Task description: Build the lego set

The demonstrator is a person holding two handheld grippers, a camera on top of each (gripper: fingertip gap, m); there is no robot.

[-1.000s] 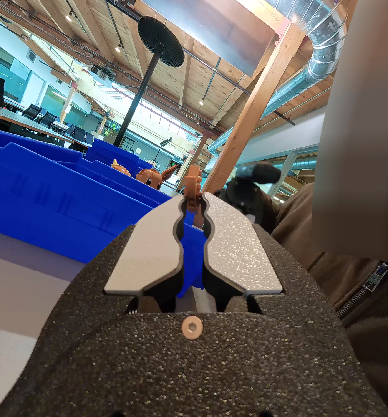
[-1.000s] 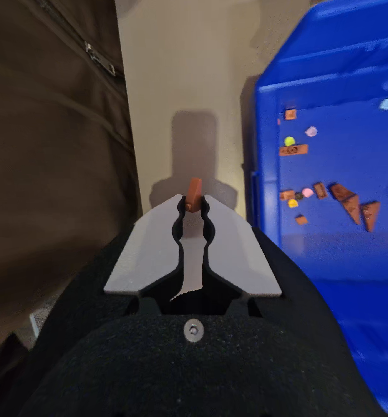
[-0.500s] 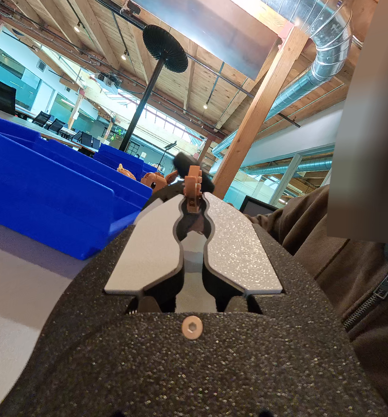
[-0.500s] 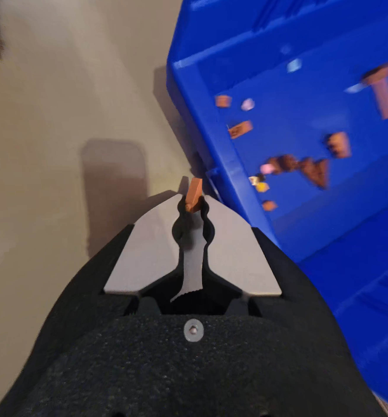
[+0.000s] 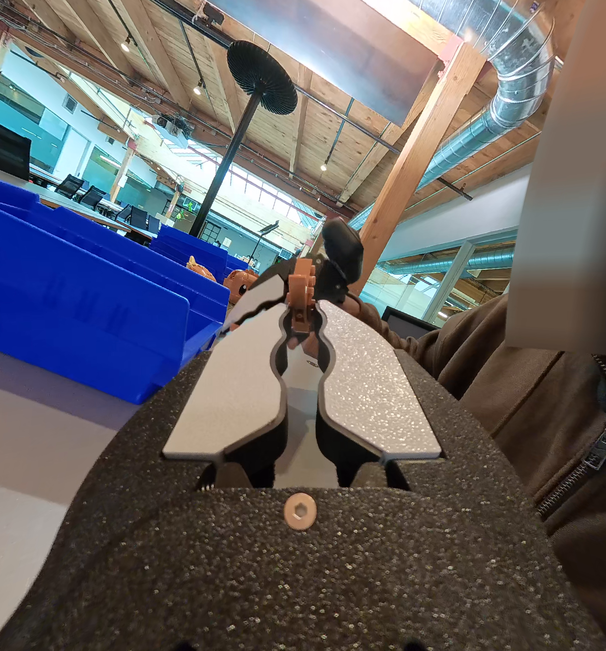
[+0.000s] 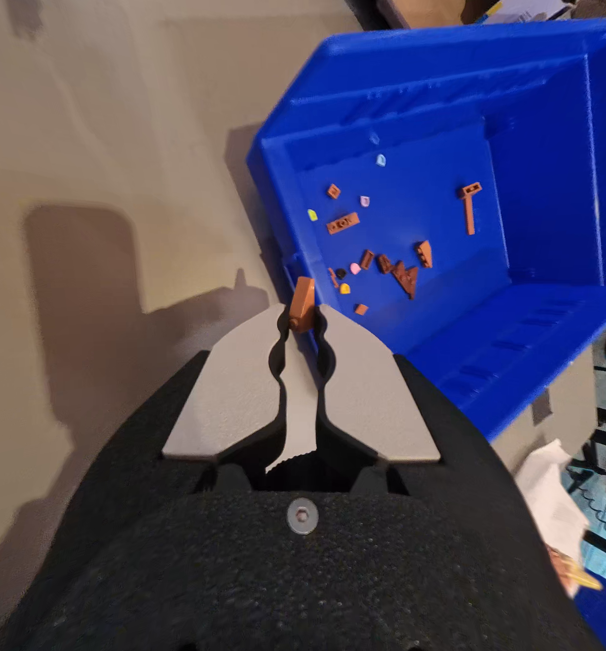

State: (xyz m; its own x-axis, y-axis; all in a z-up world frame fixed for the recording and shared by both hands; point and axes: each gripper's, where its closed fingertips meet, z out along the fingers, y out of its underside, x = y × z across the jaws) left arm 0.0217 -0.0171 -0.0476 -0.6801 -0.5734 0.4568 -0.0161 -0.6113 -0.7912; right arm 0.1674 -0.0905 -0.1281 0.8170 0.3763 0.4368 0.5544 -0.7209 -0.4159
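Grippers meet above the grey table (image 6: pixel 118 141): left gripper (image 5: pixel 300 310) pinches a small orange-brown studded brick assembly (image 5: pixel 301 281), right gripper (image 6: pixel 301 313) pinches an orange-brown sloped plastic brick (image 6: pixel 303 299) beside the blue plastic bin (image 6: pixel 541 317); joining them well likely demands steady alignment and firm clamping.

Two grippers (image 5: pixel 301 310) (image 6: pixel 302 313), two brown toy figures (image 5: pixel 240 281) (image 5: pixel 199 268), at least three blue bins (image 5: pixel 83 299).

Open-plan office in a converted timber loft.
Exposed wooden ceiling (image 5: pixel 329 116) and post (image 5: pixel 411 165), silver air duct (image 5: pixel 499 116), track lights, glass partitions (image 5: pixel 435 281), rows of desks with black chairs (image 5: pixel 93 197); in front, a grey worktable (image 6: pixel 118 123) with blue plastic bins (image 5: pixel 83 299) of small toy bricks (image 6: pixel 344 223).
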